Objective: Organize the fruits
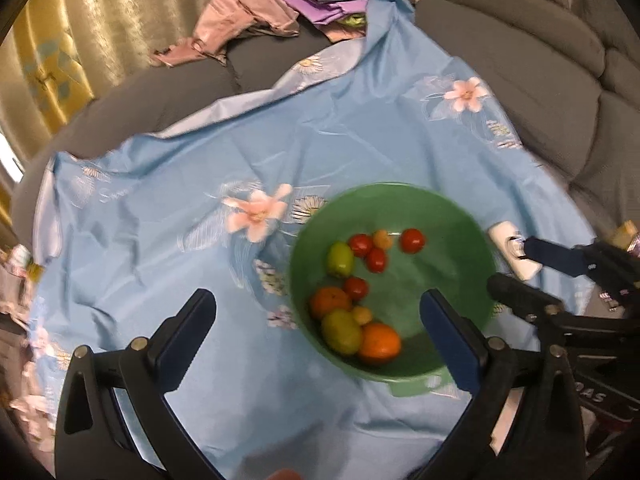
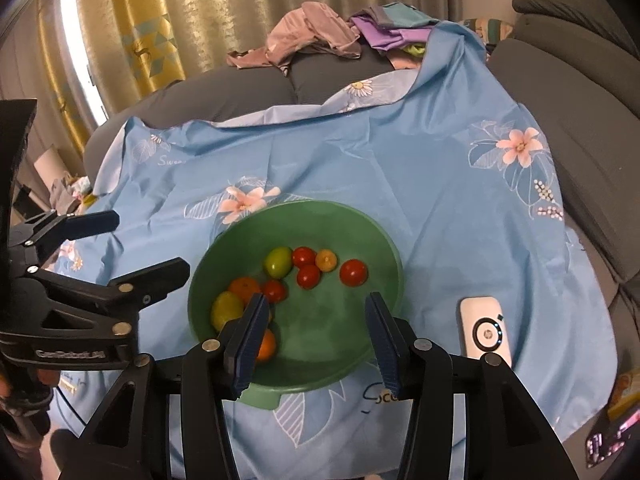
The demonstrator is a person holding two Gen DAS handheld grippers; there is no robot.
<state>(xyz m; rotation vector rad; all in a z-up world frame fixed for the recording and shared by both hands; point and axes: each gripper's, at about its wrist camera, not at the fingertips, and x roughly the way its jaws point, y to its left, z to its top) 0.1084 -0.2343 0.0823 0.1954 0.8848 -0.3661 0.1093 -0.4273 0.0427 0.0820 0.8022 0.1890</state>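
Left wrist view: the left tongs (image 1: pixel 316 332) stand spread wide and empty above a smooth, creased blue floral cloth (image 1: pixel 360 128), their right finger over the round green plastic bowl (image 1: pixel 472 232) that holds the glossy fruits (image 1: pixel 356 292), red, orange, yellow and green; the right tongs (image 1: pixel 516 268) reach in beside a white rounded device (image 1: pixel 506 236). Right wrist view: the right tongs (image 2: pixel 316 344) hang part-open and empty over the bowl's (image 2: pixel 384 236) near rim, blue ribbed pads facing inward, and only here the device's (image 2: pixel 486 330) ring marking shows, with pleated gold curtains (image 2: pixel 240 8) behind
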